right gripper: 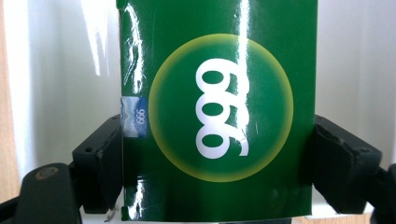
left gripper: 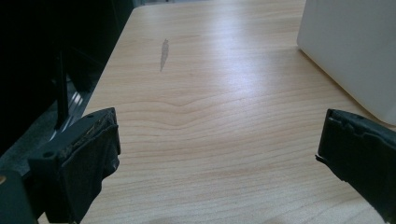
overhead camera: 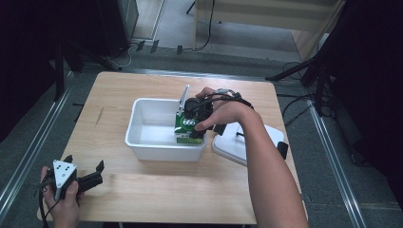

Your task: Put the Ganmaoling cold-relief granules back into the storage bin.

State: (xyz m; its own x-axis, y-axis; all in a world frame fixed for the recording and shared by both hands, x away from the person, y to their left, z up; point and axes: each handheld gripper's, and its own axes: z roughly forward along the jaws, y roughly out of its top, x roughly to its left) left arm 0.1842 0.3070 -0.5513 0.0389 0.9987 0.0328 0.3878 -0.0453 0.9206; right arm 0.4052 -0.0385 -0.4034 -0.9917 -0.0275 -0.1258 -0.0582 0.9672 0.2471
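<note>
A green box printed with a white "999" in a yellow ring stands in the right end of a white plastic bin at mid-table. My right gripper reaches down into the bin. In the right gripper view both black jaws press the sides of the green box, shut on it. My left gripper rests near the table's front left corner, held in a hand. In the left gripper view its pads stand wide apart over bare wood, with the bin's wall at the upper right.
A white bin lid lies flat on the table just right of the bin, under the right forearm. The wooden tabletop stretches in front of the bin. Dark stands and cables surround the table on the floor.
</note>
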